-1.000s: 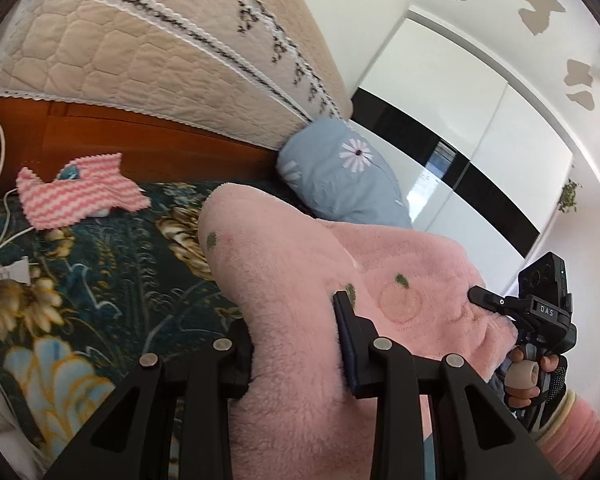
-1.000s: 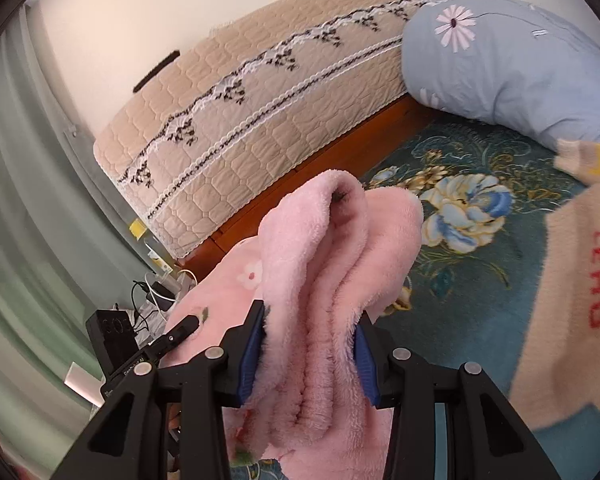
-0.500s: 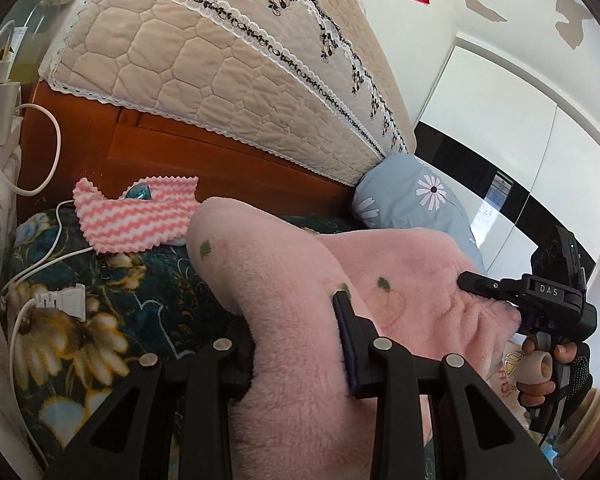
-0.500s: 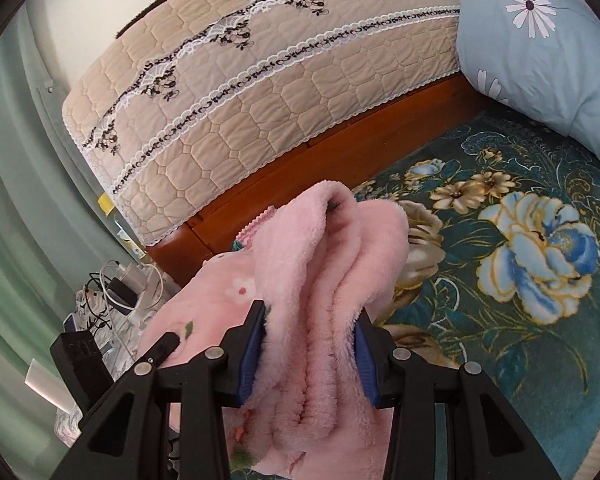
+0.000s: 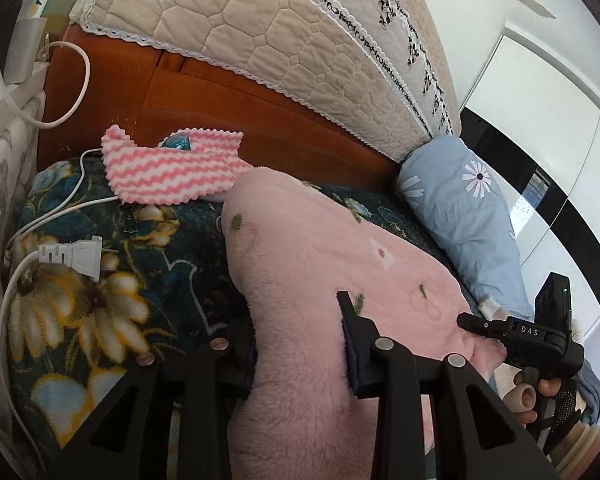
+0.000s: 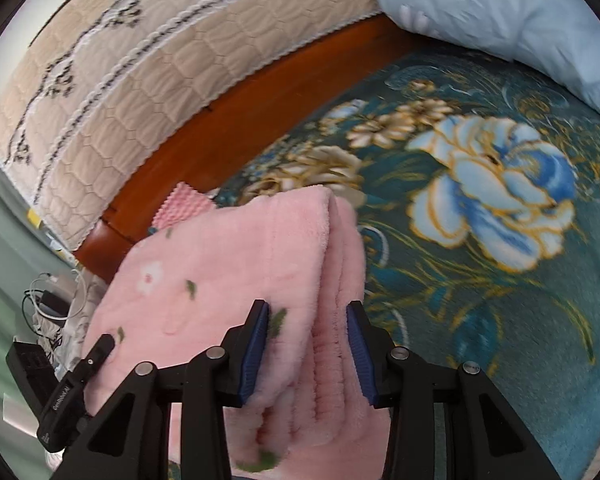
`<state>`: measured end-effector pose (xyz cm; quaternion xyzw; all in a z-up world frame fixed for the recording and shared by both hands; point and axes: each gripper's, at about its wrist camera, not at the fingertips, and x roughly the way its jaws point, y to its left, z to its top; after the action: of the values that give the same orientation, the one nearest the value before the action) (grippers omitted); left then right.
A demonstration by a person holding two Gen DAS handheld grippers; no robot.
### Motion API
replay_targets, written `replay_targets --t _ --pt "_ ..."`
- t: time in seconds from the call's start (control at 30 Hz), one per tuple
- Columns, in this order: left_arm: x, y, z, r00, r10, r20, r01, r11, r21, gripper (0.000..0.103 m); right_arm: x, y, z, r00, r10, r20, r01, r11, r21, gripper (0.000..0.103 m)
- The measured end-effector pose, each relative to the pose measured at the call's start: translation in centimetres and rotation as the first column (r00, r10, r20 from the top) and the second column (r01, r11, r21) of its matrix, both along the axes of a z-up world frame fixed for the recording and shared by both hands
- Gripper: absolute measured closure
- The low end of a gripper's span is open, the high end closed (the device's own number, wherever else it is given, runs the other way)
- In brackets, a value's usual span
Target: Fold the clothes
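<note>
Lowering the pink fleece garment point(image 5: 324, 264) toward the floral bedspread point(image 5: 100, 312), I now see much more of the bed than a second ago, when the headboard and wall filled both views; the folded bundle has sunk close to the spread. My left gripper point(image 5: 300, 340) stands partly closed with thick fleece pinched between its fingers, and its jaws have just eased slightly wider while the cloth stays between them. My right gripper point(image 6: 308, 344) is likewise partly closed, its blue pads point(image 6: 256, 344) pressing a stack of several folded layers at the garment's other end. The garment hangs between the two grippers above the middle of the bedspread, near the striped pink-and-white cloth point(image 5: 172, 172) by the wooden bed frame point(image 5: 228, 120) and left of the blue pillow point(image 5: 460, 208). I judge the fold is made and the laying-down is under way; what remains is setting it flat and letting go at both ends.
</note>
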<state>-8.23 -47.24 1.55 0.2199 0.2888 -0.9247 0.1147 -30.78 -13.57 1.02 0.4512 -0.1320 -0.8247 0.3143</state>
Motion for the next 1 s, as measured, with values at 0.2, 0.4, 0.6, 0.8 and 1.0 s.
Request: replay_targets --t 0.2,0.4,0.6,0.8,1.0 --pt "0.2 0.3 0.9 0.999 0.014 0.036 -0.012 0.998 -0.054 0.063 0.0 -0.3 0.9 1.000 -0.003 -0.004 0.003 1.000 0.026 0.058" --pt "2.1 0.2 3.8 1.000 0.028 -0.006 -0.028 0.993 -0.114 0.052 0.7 -0.1 4.7 0.995 -0.057 -0.085 0.065 0.992 0.106 0.058" --pt "1.8 3.1 5.9 0.993 -0.121 -0.002 0.118 0.973 -0.198 0.046 5.9 -4.0 7.3 0.973 0.086 -0.214 -0.044 0.980 0.193 0.058" --pt "-1.5 4.8 3.0 0.960 -0.156 0.232 0.209 0.952 -0.223 0.046 9.1 -6.2 3.3 0.953 0.216 -0.212 -0.134 0.929 0.345 0.058" --pt "-2.3 3.5 1.2 0.949 -0.169 0.268 0.215 0.965 -0.150 0.046 8.5 -5.2 1.0 0.965 0.188 -0.182 -0.118 0.933 0.339 0.060"
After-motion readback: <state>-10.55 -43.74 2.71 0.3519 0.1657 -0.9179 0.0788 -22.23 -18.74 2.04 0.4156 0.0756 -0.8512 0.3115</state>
